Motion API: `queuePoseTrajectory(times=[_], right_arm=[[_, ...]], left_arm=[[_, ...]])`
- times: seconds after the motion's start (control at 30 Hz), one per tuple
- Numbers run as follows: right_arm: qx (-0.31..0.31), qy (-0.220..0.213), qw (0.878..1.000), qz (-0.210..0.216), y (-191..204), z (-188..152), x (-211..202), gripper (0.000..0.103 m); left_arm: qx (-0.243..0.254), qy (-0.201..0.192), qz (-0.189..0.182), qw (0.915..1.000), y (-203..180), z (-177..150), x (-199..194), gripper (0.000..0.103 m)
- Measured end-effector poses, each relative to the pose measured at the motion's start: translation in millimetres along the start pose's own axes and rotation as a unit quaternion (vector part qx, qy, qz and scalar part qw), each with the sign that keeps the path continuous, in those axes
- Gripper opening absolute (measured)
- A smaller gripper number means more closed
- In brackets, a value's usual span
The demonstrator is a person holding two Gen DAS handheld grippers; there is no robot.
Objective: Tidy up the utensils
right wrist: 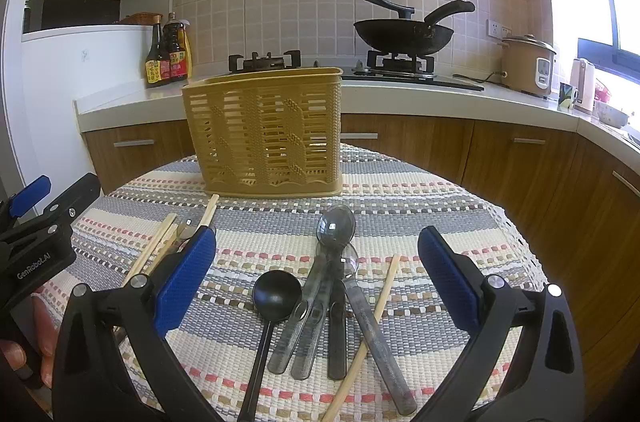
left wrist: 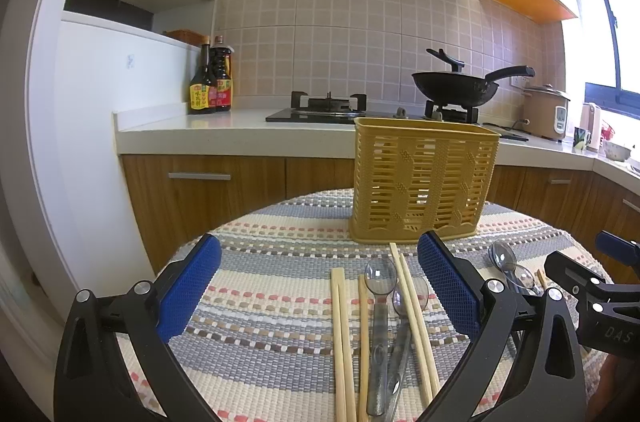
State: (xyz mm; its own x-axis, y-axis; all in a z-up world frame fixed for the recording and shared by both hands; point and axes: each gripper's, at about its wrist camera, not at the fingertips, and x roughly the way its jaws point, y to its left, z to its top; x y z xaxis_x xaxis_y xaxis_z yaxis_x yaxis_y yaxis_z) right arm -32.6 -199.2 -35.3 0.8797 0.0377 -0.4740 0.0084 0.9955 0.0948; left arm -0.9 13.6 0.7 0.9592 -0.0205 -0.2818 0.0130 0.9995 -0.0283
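utensils lie loose on the woven cloth (right wrist: 400, 194) over the round table, none of them in the yellow slotted basket (right wrist: 266, 130) that stands upright at the far side. as far as i can see through the slots, the basket looks empty, so i judge the sorting has not begun and everything is left to do.

under the left gripper (left wrist: 320, 286) lie bamboo chopsticks (left wrist: 342, 342) and two clear plastic spoons (left wrist: 378, 322), overlapping one another. under the right gripper (right wrist: 318, 274) lie a black ladle-like spoon (right wrist: 276, 292), a fan of clear grey spoons (right wrist: 334, 226) and a single chopstick (right wrist: 376, 310) slanting across them. both grippers hover with their blue pads wide apart and nothing between them.

some things are hard to read. the clear spoons are piled together, so i cannot count them surely, and a dark handle among them may be another piece. handle ends run off the bottom of both views. the basket's inner compartments are hidden. a hand (right wrist: 24, 350) shows only at the left edge of the right view.
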Motion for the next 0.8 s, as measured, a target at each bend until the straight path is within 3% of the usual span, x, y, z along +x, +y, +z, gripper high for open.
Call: queuePoseTrajectory(times=[0.8], right_arm=[[-0.017,-0.008,1.000,-0.015,5.7,-1.3,-2.1,0.096]], left_arm=[[-0.001,-0.002,0.002,1.0000,-2.1,-1.8,-1.6,0.095]])
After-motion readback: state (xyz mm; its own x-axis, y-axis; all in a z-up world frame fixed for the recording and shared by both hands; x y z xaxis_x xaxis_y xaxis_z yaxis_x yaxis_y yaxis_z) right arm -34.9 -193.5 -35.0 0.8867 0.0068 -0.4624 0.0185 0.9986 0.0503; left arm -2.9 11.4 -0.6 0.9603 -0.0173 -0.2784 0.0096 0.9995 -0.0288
